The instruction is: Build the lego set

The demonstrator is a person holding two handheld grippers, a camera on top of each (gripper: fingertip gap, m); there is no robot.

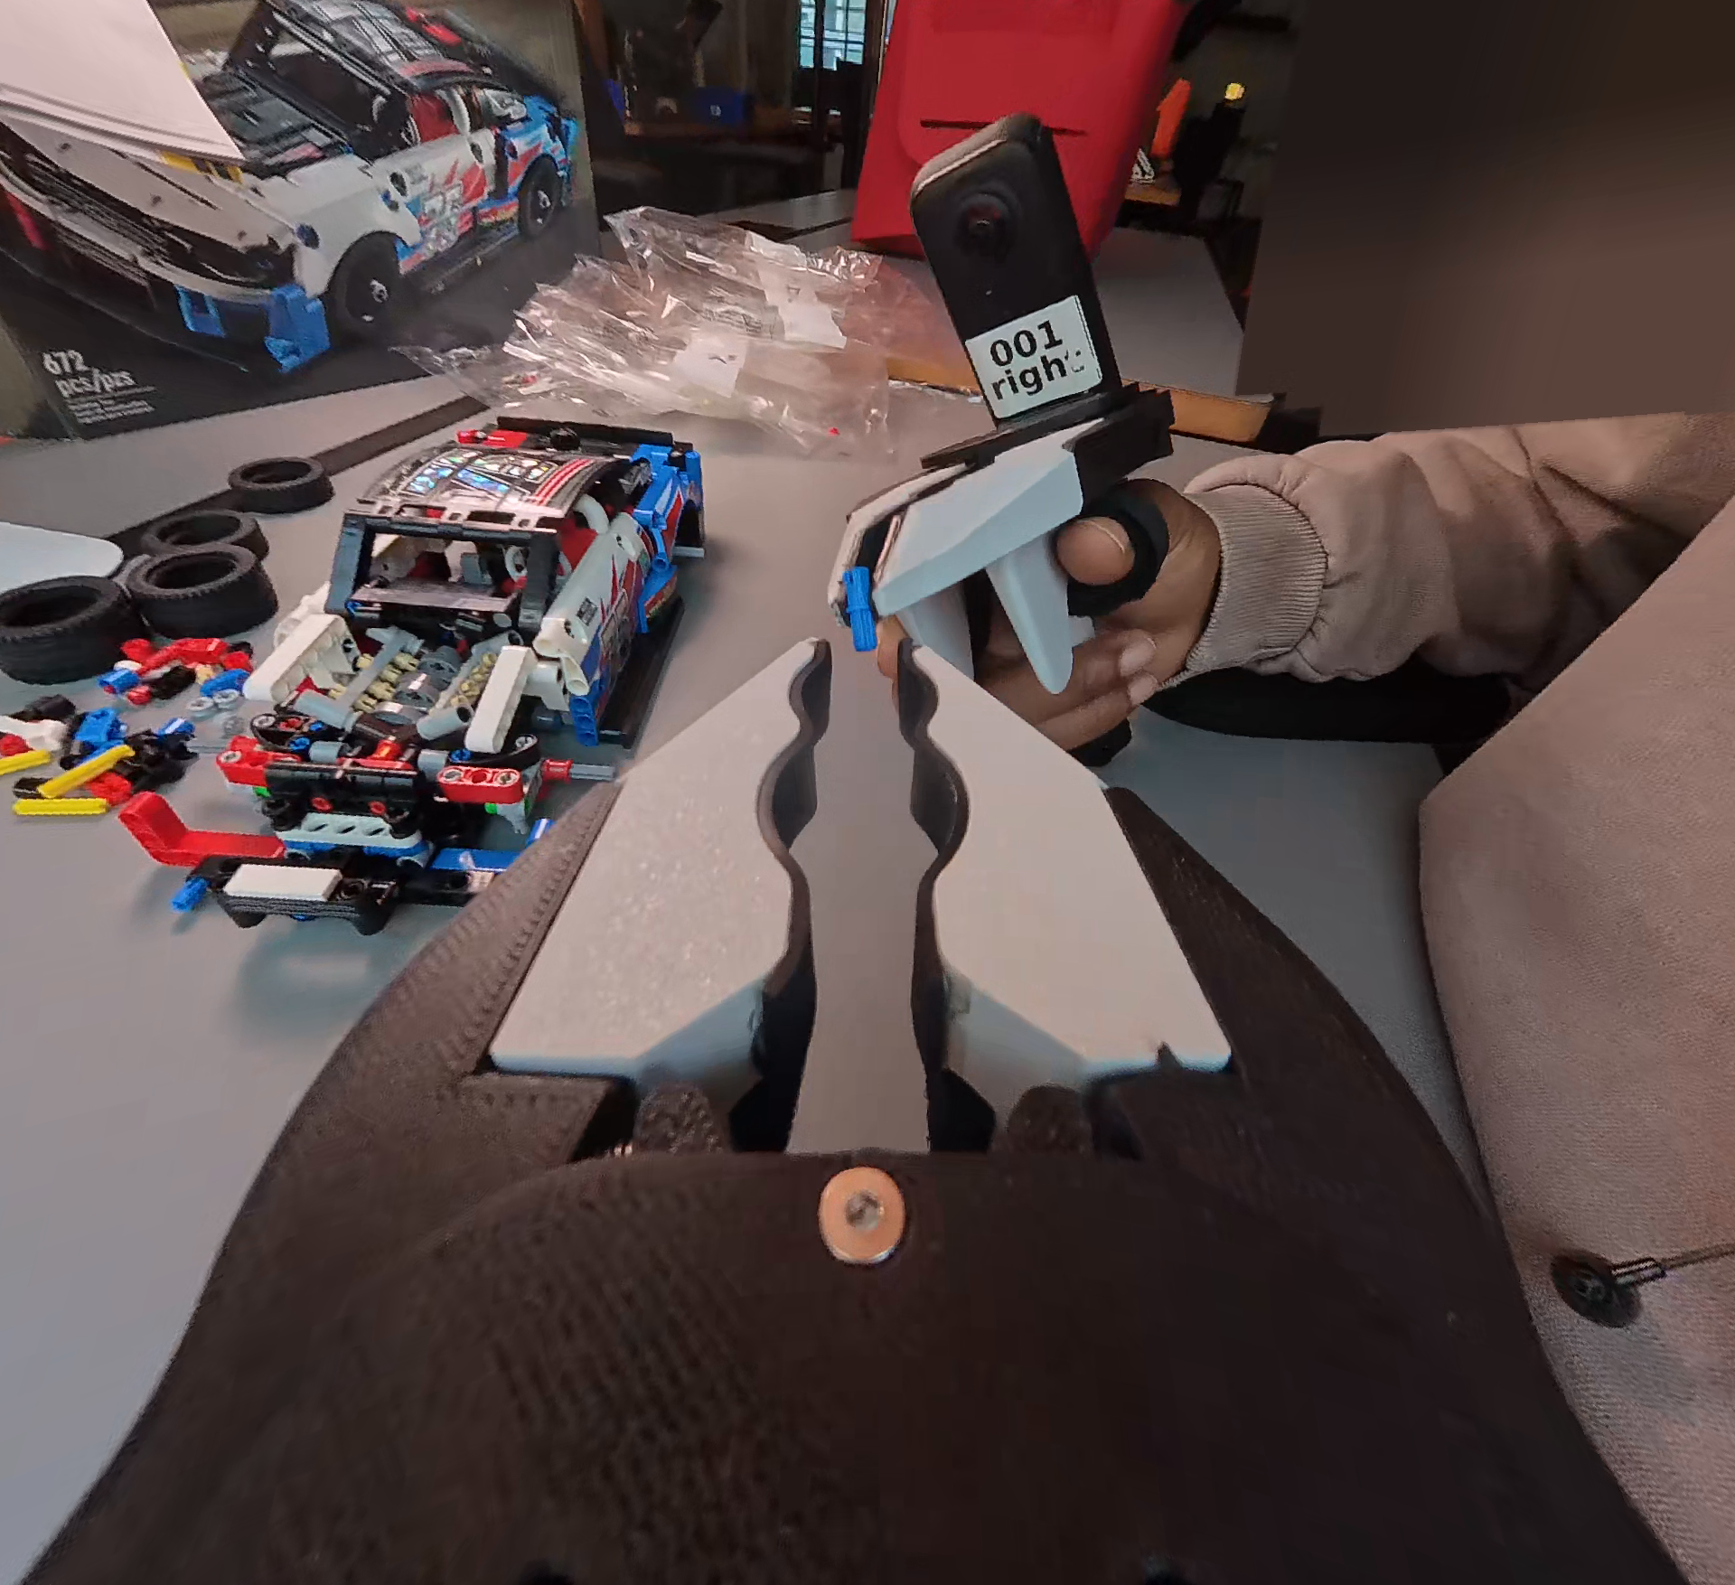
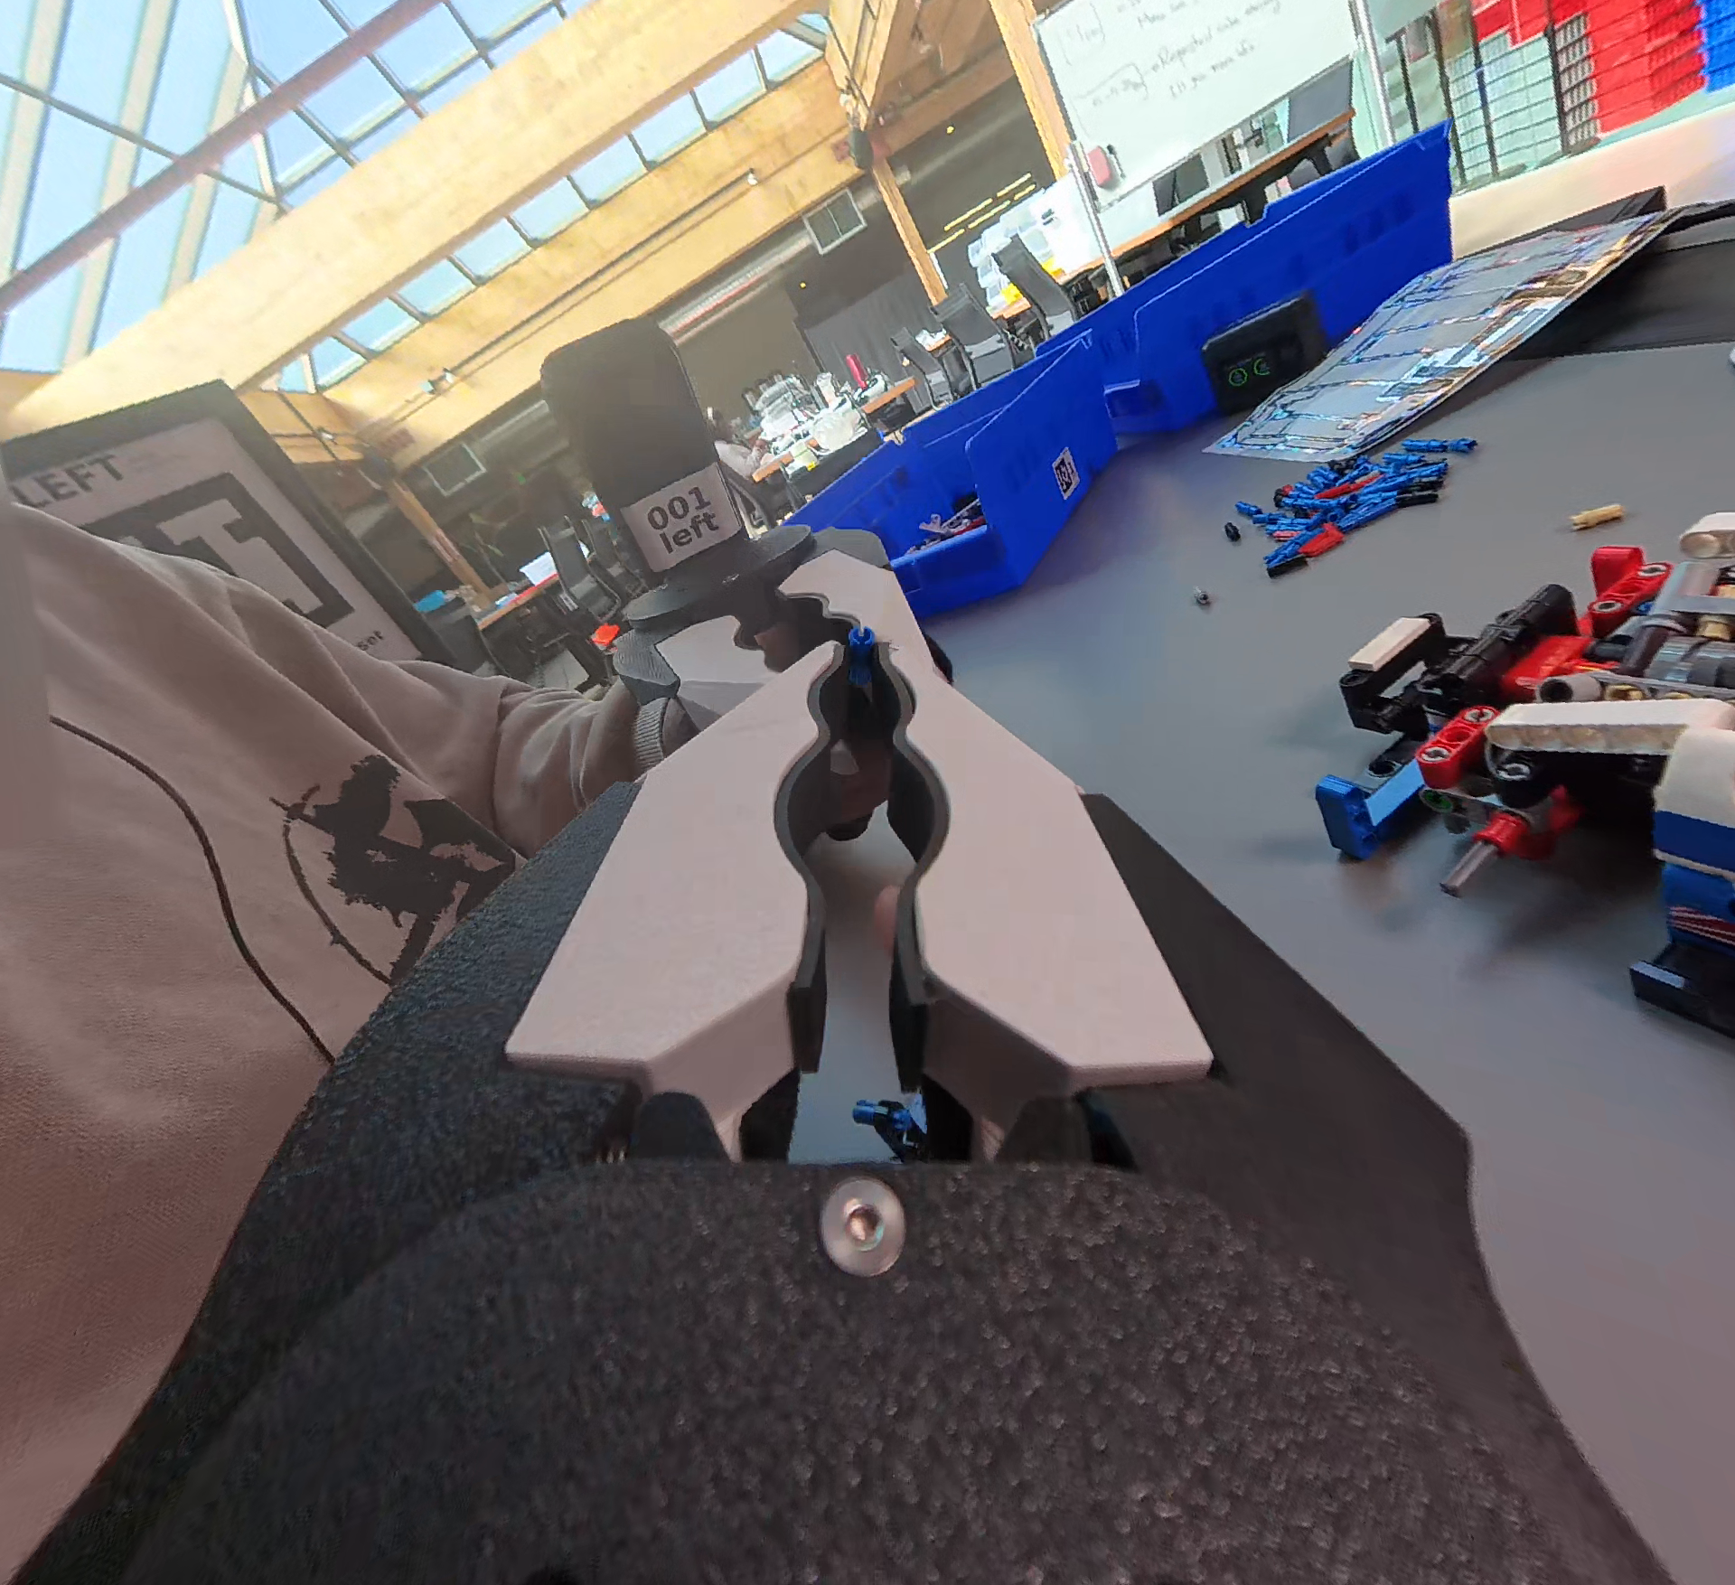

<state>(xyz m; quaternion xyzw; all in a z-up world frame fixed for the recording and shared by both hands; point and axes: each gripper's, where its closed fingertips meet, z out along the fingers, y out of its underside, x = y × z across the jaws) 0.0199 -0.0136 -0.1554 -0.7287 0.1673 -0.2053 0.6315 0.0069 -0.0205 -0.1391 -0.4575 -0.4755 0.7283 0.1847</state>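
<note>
Lego car [image 1: 469, 648]: sits on the grey table [image 1: 141, 1024] to the left of both my grippers; roof, side panels and engine bay look assembled, the front end open and unfinished.
Done so far: as I judge it, most of the body and chassis.
Left to do: four black tyres [image 1: 202, 587] lie loose beside the car, not yet fitted; a scatter of red, blue, yellow and black small parts [image 1: 113, 742] waits by the nose, and a second heap of blue pins [image 2: 1352, 498] lies farther off near the instruction booklet [image 2: 1465, 338].
Right gripper [image 2: 859, 662]: I have it pinched on a small blue pin [image 1: 856, 609], held at the very tips, lifted off the table.
Left gripper [image 1: 864, 657]: jaws a narrow gap apart, holding nothing, tips just beside the pin.
Step in hand: I read this as bringing the pin between the two grippers, perhaps to re-grip it before seating it.
Background: the set's box [image 1: 310, 85] and empty clear bags [image 1: 695, 319] behind the car.
</note>
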